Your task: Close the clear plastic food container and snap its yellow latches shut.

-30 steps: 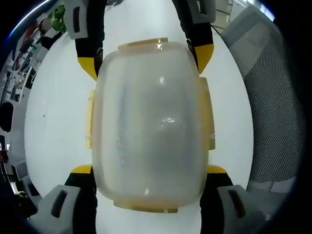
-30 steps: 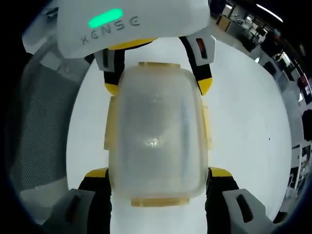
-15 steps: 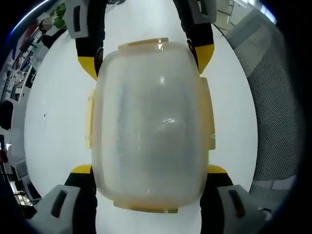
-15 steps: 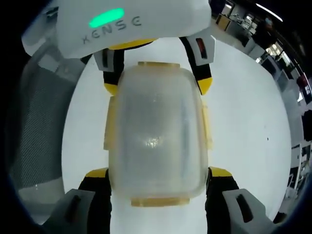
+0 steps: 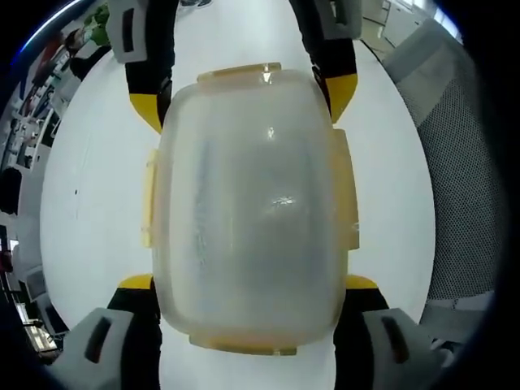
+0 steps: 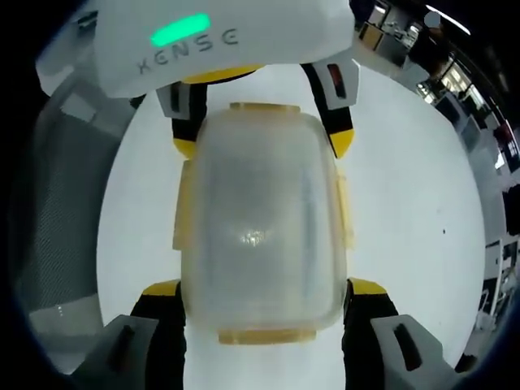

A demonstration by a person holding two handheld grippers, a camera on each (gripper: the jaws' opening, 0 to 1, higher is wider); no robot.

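Jaws of both grippers clamp one container from opposite ends, above a white round table [image 5: 89, 211]. Left gripper [image 5: 248, 284], in left gripper view: its yellow-tipped jaws rise from the bottom & press the near end of the container [image 5: 252, 211], one each side. Right gripper [image 5: 244, 101] comes in from the top of that view, tips on the far corners. Right gripper view mirrors this: right gripper [image 6: 264, 288] grips the near end, left gripper w/ a green light at the far end. Container is cloudy clear plastic w/ lid on. Yellow latches [image 5: 345, 191] sit on all four edges; can't tell if snapped. Grey mesh chair [image 5: 455, 162] beside table.
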